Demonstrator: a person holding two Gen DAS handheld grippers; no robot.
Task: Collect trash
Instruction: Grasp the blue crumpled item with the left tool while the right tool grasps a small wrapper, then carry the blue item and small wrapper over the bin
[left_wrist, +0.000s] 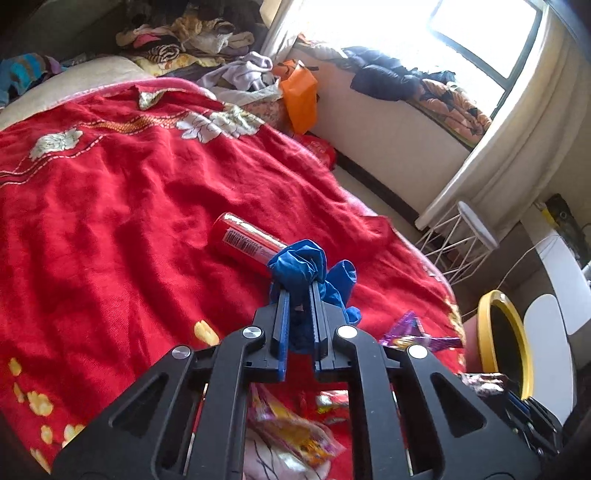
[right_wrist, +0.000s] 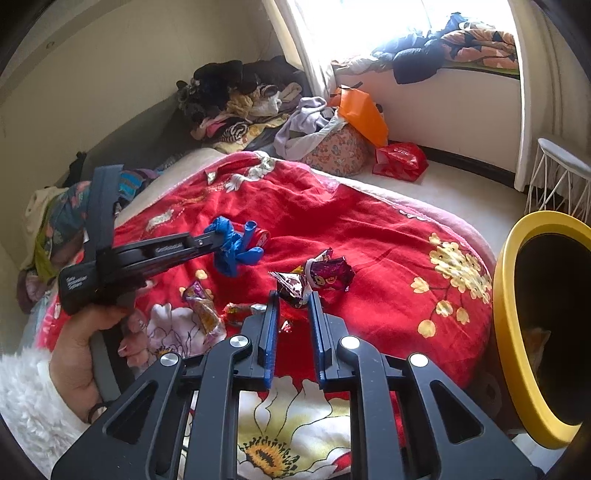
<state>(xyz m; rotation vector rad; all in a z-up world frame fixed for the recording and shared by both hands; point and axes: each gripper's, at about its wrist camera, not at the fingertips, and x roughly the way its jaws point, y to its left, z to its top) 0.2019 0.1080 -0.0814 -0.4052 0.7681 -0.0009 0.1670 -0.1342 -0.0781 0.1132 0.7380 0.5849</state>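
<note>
1. Left gripper (left_wrist: 298, 286): jaws pinched together on a crumpled blue glove (left_wrist: 306, 267), lifted above the bedding, fingers pointing forward.
2. Left hand (right_wrist: 86, 350): wrapped around the gripper handle, white fleecy cuff at the wrist.
3. Right gripper (right_wrist: 293, 297): jaws parted, nothing between them, hovering low, angled downward.

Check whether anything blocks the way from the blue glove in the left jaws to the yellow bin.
Nothing visible blocks it. The left gripper holds the glove above the red blanket; the bin stands off the bed's right edge. Only low wrappers lie between, and the right gripper sits nearer the camera.
</note>
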